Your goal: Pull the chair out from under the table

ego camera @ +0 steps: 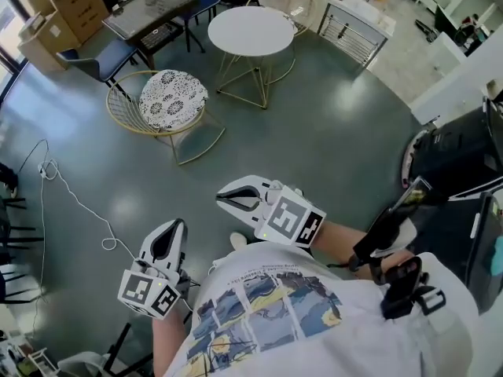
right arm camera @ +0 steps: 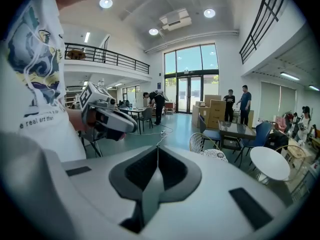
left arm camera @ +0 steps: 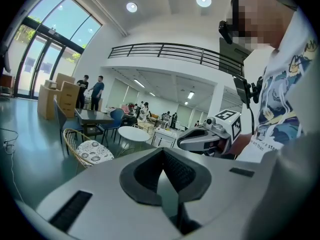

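The chair [ego camera: 171, 100], a gold wire frame with a white patterned cushion, stands on the grey-green floor [ego camera: 314, 132] just to the left of the round white table [ego camera: 251, 30] in the head view. It is beside the table and not beneath its top.

Both grippers lie well apart from the table, down near the person's body. That leaves the chair far ahead of both sets of jaws, and no part of it is between them. The left gripper [ego camera: 176, 226] has its jaws clenched together, pad against pad, holding nothing. In its own view the chair shows small, up and to the left of the closed tips, with the table just to its right. The right gripper [ego camera: 222, 199] is likewise clenched and empty. In its view the chair sits to the right of the tips, and the table lies further right.

Each gripper carries a marker cube [ego camera: 299, 220] with black-and-white squares. On the person's printed T-shirt [ego camera: 267, 312] we read only "real art than", in the right gripper view. Cardboard boxes [ego camera: 67, 6] stand far to the table's left.
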`<action>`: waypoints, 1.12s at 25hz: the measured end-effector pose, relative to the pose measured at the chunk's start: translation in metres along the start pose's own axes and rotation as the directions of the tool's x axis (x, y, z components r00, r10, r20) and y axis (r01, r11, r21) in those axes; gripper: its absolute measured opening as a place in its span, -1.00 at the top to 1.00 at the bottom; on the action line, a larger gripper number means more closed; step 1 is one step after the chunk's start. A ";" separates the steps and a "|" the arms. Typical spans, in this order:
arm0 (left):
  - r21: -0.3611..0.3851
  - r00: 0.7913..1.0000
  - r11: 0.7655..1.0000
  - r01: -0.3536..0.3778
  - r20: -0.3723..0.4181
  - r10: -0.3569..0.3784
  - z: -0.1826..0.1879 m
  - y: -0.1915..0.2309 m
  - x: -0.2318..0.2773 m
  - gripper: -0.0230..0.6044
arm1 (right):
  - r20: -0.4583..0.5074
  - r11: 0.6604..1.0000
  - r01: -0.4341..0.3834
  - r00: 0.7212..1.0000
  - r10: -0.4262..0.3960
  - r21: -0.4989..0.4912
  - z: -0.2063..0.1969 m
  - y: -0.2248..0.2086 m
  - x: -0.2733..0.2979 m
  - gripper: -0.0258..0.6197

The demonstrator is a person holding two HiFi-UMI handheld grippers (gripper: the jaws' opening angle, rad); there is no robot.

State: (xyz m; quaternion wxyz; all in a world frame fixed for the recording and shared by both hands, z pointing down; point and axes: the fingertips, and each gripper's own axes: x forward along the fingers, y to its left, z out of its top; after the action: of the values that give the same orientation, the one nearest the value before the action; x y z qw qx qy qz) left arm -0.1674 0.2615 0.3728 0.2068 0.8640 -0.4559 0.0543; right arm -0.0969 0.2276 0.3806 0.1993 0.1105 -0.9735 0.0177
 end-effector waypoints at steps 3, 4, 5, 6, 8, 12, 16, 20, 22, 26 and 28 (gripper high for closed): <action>-0.007 1.000 1.000 0.017 -0.003 -0.017 0.001 -0.004 0.001 0.90 | -0.004 1.000 0.002 1.000 -0.002 0.008 0.000 0.003 -0.003 0.87; -0.012 1.000 1.000 0.021 -0.004 -0.021 0.000 -0.004 0.002 0.90 | -0.007 1.000 0.003 1.000 -0.003 0.010 -0.001 0.003 -0.004 0.87; -0.015 1.000 1.000 0.023 -0.006 -0.023 0.000 -0.005 0.003 0.90 | -0.008 1.000 0.004 1.000 -0.004 0.010 -0.002 0.003 -0.005 0.87; -0.016 1.000 1.000 0.025 -0.008 -0.026 -0.001 -0.005 0.005 0.90 | -0.009 1.000 0.007 1.000 -0.007 0.009 -0.003 0.002 -0.006 0.88; -0.011 0.999 0.999 0.035 -0.012 -0.035 -0.003 -0.006 0.007 0.90 | -0.010 1.000 0.015 1.000 -0.014 0.006 -0.003 0.001 -0.006 0.88; -0.005 0.998 0.999 0.051 -0.023 -0.051 -0.008 -0.005 0.012 0.90 | -0.013 1.000 0.028 1.000 -0.028 0.011 -0.007 0.001 -0.004 0.88; -0.014 0.997 0.998 0.067 -0.033 -0.068 -0.006 -0.001 0.024 0.90 | -0.017 0.999 0.037 0.999 -0.037 0.021 -0.009 -0.011 -0.004 0.88; -0.058 0.995 0.995 0.083 -0.042 -0.086 -0.001 0.007 0.045 0.90 | -0.017 0.999 0.046 0.999 -0.046 0.029 -0.011 -0.035 -0.008 0.88; -0.070 0.995 0.994 0.088 -0.049 -0.091 0.002 0.010 0.060 0.90 | -0.027 0.998 0.053 0.998 -0.052 0.030 -0.014 -0.051 -0.013 0.88; -0.070 0.993 0.993 0.098 -0.062 -0.102 0.010 0.015 0.092 0.90 | -0.033 0.997 0.070 0.997 -0.069 0.023 -0.020 -0.085 -0.019 0.88; -0.069 0.992 0.992 0.103 -0.065 -0.108 0.013 0.017 0.110 0.90 | -0.028 0.997 0.077 0.997 -0.077 0.024 -0.023 -0.102 -0.023 0.88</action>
State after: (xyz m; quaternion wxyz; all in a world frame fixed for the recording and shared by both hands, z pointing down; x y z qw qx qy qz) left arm -0.1184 0.1634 0.3968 0.2533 0.8773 -0.4036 0.0580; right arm -0.0447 0.1348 0.3923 0.2116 0.1501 -0.9655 0.0235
